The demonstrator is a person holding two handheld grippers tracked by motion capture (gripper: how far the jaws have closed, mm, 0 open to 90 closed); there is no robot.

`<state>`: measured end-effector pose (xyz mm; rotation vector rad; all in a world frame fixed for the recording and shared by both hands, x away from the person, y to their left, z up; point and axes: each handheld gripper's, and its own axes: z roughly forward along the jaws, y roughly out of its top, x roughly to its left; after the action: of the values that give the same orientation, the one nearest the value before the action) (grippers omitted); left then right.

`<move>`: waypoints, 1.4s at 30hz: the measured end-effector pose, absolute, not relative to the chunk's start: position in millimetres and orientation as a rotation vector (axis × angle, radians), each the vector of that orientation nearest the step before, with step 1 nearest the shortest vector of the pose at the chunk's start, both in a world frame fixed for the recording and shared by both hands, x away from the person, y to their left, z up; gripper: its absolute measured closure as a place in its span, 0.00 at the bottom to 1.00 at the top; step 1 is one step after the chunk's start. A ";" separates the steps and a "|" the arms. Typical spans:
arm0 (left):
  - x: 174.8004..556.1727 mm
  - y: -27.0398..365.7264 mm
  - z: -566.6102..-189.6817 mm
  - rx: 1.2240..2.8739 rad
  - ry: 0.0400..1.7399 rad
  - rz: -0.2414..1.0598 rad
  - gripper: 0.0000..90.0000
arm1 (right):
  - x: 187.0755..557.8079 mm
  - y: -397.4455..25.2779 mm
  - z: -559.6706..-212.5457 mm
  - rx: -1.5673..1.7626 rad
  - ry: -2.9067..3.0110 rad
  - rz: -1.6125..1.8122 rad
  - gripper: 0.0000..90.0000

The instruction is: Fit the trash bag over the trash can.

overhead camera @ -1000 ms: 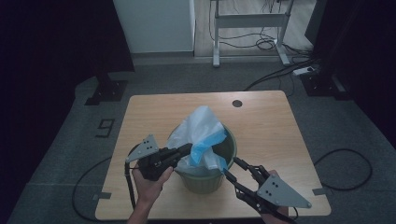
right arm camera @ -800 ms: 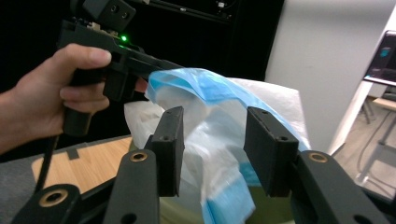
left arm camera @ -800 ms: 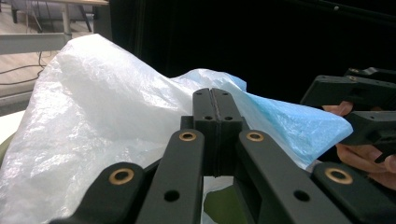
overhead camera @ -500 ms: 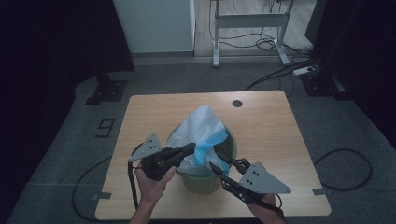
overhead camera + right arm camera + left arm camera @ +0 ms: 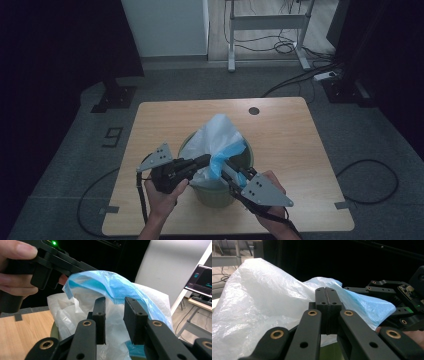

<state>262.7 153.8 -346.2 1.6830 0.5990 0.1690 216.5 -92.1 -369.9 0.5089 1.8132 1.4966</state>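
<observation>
The thin white-and-blue plastic bag (image 5: 218, 141) hides our round green bin's (image 5: 216, 190) inside; our left hand-held gripper (image 5: 206, 159) pinches it closed, our right hand-held gripper (image 5: 225, 167) gapes beside it, on the pale wooden counter (image 5: 285, 131).

Light wooden table (image 5: 165, 125), green bin (image 5: 212, 192) standing near its front edge, dark round hole (image 5: 254, 111) by the far edge

My right gripper (image 5: 227, 170) has come in from the table's right edge to the bag (image 5: 219, 140), jaws apart at its blue rim

Black two-jaw tools (image 5: 212, 162), brass rivets, grey three-cornered plates, black trailing cable, green LED.
</observation>
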 end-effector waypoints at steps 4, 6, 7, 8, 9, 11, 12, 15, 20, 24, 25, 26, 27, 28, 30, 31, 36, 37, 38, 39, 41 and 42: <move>263.4 152.1 -346.5 1.684 0.598 0.157 1.00 | 215.3 -88.9 -370.5 0.501 1.798 1.486 0.82; 263.5 151.8 -346.4 1.682 0.598 0.155 1.00 | 215.0 -87.3 -370.8 0.502 1.786 1.474 0.88; 263.6 151.9 -346.4 1.679 0.599 0.152 1.00 | 214.9 -87.1 -370.8 0.506 1.782 1.470 0.91; 263.7 152.1 -346.3 1.675 0.598 0.147 1.00 | 214.8 -86.9 -370.9 0.512 1.776 1.468 0.94; 263.8 152.5 -346.2 1.670 0.599 0.144 1.00 | 214.8 -87.0 -370.9 0.514 1.769 1.470 0.96; 264.0 153.6 -346.1 1.661 0.599 0.139 1.00 | 214.0 -87.2 -371.2 0.524 1.754 1.471 0.99; 264.3 154.1 -346.3 1.656 0.600 0.134 1.00 | 214.0 -87.3 -371.3 0.524 1.754 1.474 0.99; 263.9 155.7 -346.8 1.647 0.600 0.138 1.00 | 213.5 -87.9 -372.2 0.525 1.753 1.470 0.99; 263.1 160.7 -347.4 1.622 0.604 0.147 1.00 | 213.9 -92.3 -374.3 0.538 1.750 1.465 0.99; 262.4 165.9 -346.1 1.604 0.603 0.153 1.00 | 216.8 -98.2 -376.5 0.575 1.742 1.441 0.99; 262.2 167.8 -345.4 1.597 0.602 0.154 1.00 | 217.9 -99.6 -376.6 0.585 1.740 1.438 0.99; 262.4 170.4 -344.4 1.589 0.599 0.149 1.00 | 219.3 -101.5 -376.4 0.601 1.736 1.434 0.99; 262.3 172.4 -343.8 1.581 0.596 0.145 1.00 | 221.5 -104.3 -375.7 0.612 1.728 1.429 0.99; 262.2 173.9 -343.2 1.577 0.595 0.146 1.00 | 223.2 -106.5 -375.1 0.619 1.722 1.428 0.99; 261.5 178.6 -341.5 1.564 0.591 0.151 1.00 | 225.2 -109.9 -373.9 0.635 1.714 1.426 0.99; 261.3 180.2 -340.9 1.559 0.589 0.152 1.00 | 226.3 -112.5 -373.0 0.642 1.708 1.426 0.99; 261.2 185.4 -335.2 1.543 0.576 0.150 1.00 | 227.2 -119.2 -368.1 0.647 1.687 1.428 0.99; 261.1 185.1 -334.2 1.542 0.574 0.151 1.00 | 226.7 -119.8 -366.1 0.642 1.682 1.427 0.99; 261.1 184.8 -332.8 1.542 0.569 0.153 1.00 | 226.3 -120.3 -364.5 0.637 1.679 1.429 0.99; 260.9 184.5 -331.3 1.542 0.567 0.157 1.00 | 225.7 -120.9 -362.3 0.630 1.674 1.434 0.99; 260.1 185.5 -328.6 1.536 0.562 0.166 1.00 | 222.2 -122.6 -357.6 0.615 1.673 1.461 0.99; 259.8 186.9 -328.0 1.534 0.561 0.168 1.00 | 219.5 -122.8 -356.6 0.606 1.683 1.473 0.99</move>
<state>259.8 186.9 -328.0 1.5337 0.5608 0.1684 219.5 -122.8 -356.6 0.6065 1.6827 1.4728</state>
